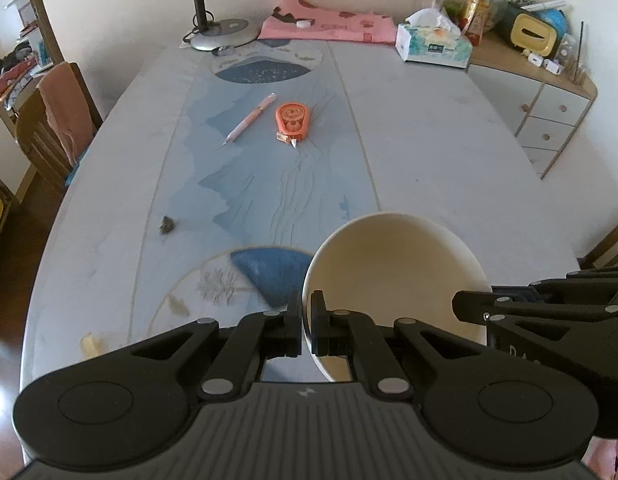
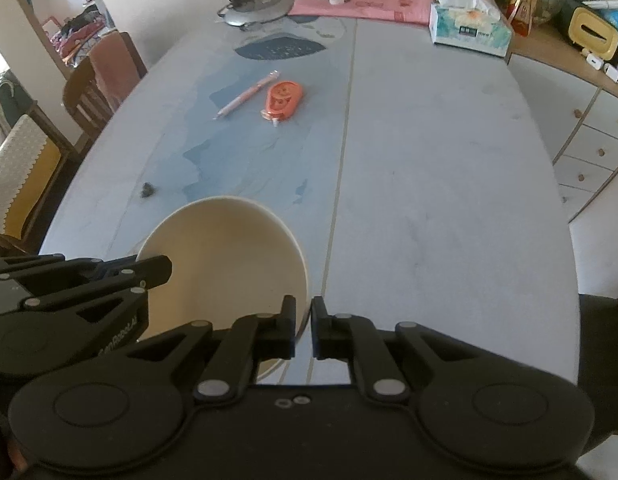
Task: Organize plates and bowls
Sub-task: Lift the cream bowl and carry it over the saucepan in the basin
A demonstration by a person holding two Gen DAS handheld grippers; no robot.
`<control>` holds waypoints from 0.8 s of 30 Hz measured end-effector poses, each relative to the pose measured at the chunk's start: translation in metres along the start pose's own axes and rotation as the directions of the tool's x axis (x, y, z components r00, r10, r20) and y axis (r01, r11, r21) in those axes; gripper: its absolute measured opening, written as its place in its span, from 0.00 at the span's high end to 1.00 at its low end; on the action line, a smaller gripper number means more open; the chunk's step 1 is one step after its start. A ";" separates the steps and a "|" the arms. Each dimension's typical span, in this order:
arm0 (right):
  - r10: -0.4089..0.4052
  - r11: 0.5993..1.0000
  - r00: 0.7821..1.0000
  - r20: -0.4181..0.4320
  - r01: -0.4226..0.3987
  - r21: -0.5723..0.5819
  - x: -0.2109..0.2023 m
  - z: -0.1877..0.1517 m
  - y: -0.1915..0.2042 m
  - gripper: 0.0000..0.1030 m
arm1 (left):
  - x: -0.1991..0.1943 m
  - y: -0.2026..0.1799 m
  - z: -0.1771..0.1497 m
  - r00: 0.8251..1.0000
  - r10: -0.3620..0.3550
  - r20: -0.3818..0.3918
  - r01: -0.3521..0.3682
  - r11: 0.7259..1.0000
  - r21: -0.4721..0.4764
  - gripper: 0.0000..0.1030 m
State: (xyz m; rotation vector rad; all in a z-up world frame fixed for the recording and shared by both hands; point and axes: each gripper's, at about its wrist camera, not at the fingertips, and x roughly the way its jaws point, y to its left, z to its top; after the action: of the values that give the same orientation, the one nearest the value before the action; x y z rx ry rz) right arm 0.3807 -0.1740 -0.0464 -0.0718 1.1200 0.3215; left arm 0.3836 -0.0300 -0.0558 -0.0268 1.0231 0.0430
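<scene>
Cream bowl [image 1: 393,280] — mouth up, apparently slightly tilted — rim clamped by left gripper [image 1: 306,320] and right gripper [image 2: 303,322] jaws above bench [image 1: 429,140].

A home dining room: clothed table [image 1: 429,140], wooden chair [image 1: 49,132], tissue box [image 1: 433,46], drawers [image 1: 549,120].

Pink pen [image 1: 249,120] beside orange tape dispenser [image 1: 292,119] (tissue box [image 1: 433,46] behind).

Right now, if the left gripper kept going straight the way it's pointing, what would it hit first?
The left gripper is shut on the near rim of the cream bowl, so the bowl would travel with it. Beyond that, probably the blue patterned table below, though the depth is hard to judge.
</scene>
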 end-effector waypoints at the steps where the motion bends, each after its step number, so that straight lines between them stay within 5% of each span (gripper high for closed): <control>1: 0.003 1.000 1.000 0.004 -0.003 0.000 -0.007 -0.005 0.003 0.93 | -0.008 0.001 -0.005 1.000 0.001 0.002 -0.001 1.000 0.000 0.97; 24: 0.029 0.999 0.997 0.069 -0.027 -0.030 -0.113 -0.130 0.084 0.91 | -0.138 0.034 -0.137 0.999 -0.005 0.032 0.006 1.000 -0.027 0.97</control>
State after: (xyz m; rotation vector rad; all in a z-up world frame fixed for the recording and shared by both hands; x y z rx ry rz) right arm 0.1987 -0.1464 0.0061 -0.0701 1.0487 0.3632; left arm 0.1937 -0.0051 -0.0094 -0.0529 0.9901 0.0523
